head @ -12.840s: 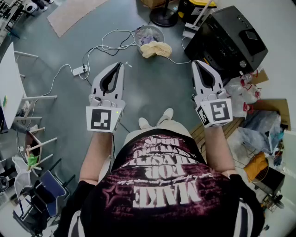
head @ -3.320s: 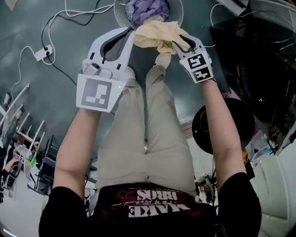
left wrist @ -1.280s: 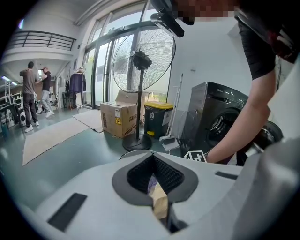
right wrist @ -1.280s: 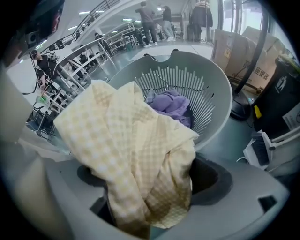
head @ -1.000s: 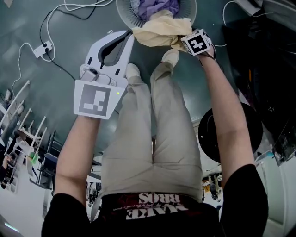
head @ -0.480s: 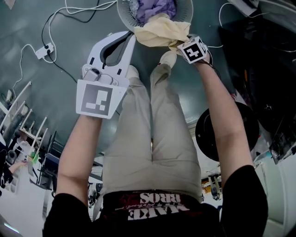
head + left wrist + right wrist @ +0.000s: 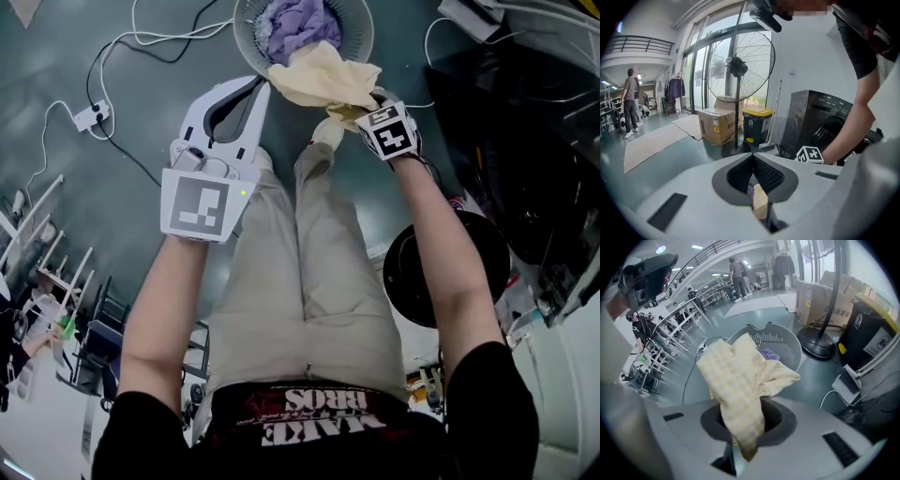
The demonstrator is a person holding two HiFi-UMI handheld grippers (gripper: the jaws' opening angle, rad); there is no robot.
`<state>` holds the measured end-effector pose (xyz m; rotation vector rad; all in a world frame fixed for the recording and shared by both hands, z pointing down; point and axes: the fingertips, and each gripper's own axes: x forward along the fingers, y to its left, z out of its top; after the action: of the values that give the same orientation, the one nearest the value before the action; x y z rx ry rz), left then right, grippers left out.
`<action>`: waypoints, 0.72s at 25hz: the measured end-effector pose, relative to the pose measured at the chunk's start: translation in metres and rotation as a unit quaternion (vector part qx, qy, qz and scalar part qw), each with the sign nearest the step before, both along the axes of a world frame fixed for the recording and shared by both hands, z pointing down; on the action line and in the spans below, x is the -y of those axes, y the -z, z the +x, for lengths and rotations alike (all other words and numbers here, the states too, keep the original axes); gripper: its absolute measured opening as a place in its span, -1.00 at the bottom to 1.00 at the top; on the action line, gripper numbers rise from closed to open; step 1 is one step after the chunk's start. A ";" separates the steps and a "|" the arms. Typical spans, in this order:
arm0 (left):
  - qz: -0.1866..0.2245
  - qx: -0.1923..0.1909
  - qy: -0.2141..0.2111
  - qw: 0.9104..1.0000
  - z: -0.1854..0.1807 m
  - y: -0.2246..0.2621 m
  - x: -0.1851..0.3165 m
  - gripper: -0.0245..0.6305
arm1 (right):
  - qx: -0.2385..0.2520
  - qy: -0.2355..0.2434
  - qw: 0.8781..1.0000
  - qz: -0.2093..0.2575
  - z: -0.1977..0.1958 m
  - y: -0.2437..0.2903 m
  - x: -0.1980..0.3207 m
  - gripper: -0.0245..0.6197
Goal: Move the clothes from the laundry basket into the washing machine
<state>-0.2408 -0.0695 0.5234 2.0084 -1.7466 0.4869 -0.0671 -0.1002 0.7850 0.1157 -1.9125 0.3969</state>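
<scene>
A round grey laundry basket [image 7: 246, 28] on the floor holds purple clothes [image 7: 298, 21]. A pale yellow cloth [image 7: 323, 77] hangs lifted over its near rim. My right gripper [image 7: 354, 105] is shut on that yellow cloth [image 7: 736, 380], which drapes out over its jaws above the laundry basket [image 7: 785, 348]. My left gripper [image 7: 263, 87] is shut, its tip at the cloth's left corner, and a strip of the yellow cloth [image 7: 760, 202] shows in the hollow of its jaws. The black washing machine [image 7: 525, 112] stands to the right with its round door [image 7: 445, 272] swung out.
The washing machine [image 7: 813, 122], a pedestal fan [image 7: 739, 65], a cardboard box [image 7: 717, 126] and a yellow-lidded bin [image 7: 757, 124] stand ahead. A power strip [image 7: 89, 117] and cables lie left of the basket. People stand far off by railings.
Both grippers have risen and drawn back from the basket. The yellow cloth has come up with them and now hangs higher over the rim.
</scene>
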 end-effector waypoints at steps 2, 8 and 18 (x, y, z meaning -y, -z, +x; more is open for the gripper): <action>0.003 0.002 -0.001 1.000 0.002 0.006 0.004 -0.91 | 0.009 -0.006 1.000 -0.002 -0.001 0.012 0.000 -0.67; 0.016 0.005 -0.008 1.000 0.011 0.021 0.012 -0.91 | 0.034 -0.026 0.999 0.000 -0.003 0.044 0.001 -0.68; 0.016 0.010 -0.029 0.999 0.016 0.023 0.011 -0.91 | 0.070 -0.088 0.994 0.018 -0.002 0.097 0.003 -0.68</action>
<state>-0.2247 -0.0809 0.5009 2.0870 -1.7222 0.5022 -0.0696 -0.1030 0.6879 0.2881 -2.0557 0.4994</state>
